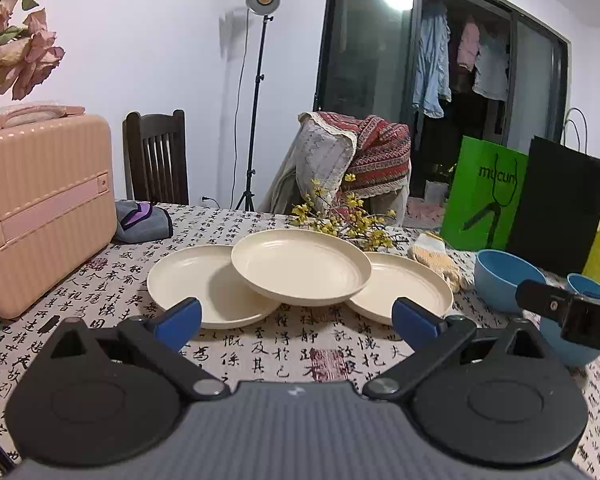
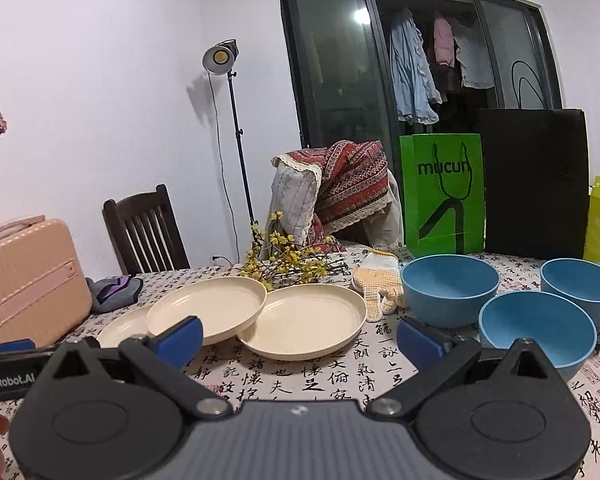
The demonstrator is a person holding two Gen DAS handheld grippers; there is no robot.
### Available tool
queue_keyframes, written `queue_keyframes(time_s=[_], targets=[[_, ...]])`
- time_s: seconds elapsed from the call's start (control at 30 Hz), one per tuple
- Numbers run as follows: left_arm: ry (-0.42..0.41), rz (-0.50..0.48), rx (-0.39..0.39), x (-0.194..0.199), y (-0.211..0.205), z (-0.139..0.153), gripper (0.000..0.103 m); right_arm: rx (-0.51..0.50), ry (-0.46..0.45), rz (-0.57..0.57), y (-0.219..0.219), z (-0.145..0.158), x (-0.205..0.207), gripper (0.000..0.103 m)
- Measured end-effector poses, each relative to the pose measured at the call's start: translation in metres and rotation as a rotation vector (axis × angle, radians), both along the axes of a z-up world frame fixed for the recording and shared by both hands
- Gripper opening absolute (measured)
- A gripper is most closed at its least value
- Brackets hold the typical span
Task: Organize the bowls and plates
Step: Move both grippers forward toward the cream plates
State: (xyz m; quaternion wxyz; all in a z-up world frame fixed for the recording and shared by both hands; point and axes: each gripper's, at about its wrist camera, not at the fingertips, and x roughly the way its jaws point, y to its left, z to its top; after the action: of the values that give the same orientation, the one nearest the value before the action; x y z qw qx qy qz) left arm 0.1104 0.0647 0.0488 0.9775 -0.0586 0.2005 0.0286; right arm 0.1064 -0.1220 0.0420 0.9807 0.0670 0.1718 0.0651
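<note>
Three cream plates lie on the calligraphy tablecloth: a left plate [image 1: 204, 284], a right plate [image 1: 408, 286], and a middle plate [image 1: 300, 264] resting tilted on the rims of both. In the right wrist view they show as left [image 2: 120, 326], middle [image 2: 206, 304] and right [image 2: 304, 320]. Three blue bowls [image 2: 448, 286] [image 2: 580, 282] [image 2: 540, 328] stand right of the plates. My left gripper [image 1: 296, 320] is open and empty, just short of the plates. My right gripper [image 2: 298, 338] is open and empty, between plates and bowls.
A pink case [image 1: 40, 208] stands at the left. A grey cloth [image 1: 142, 220], yellow flower sprigs [image 2: 288, 266] and a knit glove [image 2: 378, 282] lie behind the dishes. Green [image 2: 444, 192] and black [image 2: 536, 184] bags stand at the back right. Chairs stand beyond the table.
</note>
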Motion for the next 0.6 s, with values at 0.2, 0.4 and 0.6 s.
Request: queue_keyframes(time_s=[0.2,0.4,0.6], targets=[[-0.009,0.029,-0.014,0.012,0.003,0.005,0.103,-0.005,0.007,-0.006,0.003,0.004,0.016,0.103],[0.000,0.044,-0.029,0.026,0.004,0.007,0.103,-0.002,0.018,-0.011,0.005,0.006,0.032,0.103],[0.014,0.052,-0.048,0.042,0.003,0.009,0.103,0.005,0.039,-0.020,0.004,0.006,0.050,0.103]])
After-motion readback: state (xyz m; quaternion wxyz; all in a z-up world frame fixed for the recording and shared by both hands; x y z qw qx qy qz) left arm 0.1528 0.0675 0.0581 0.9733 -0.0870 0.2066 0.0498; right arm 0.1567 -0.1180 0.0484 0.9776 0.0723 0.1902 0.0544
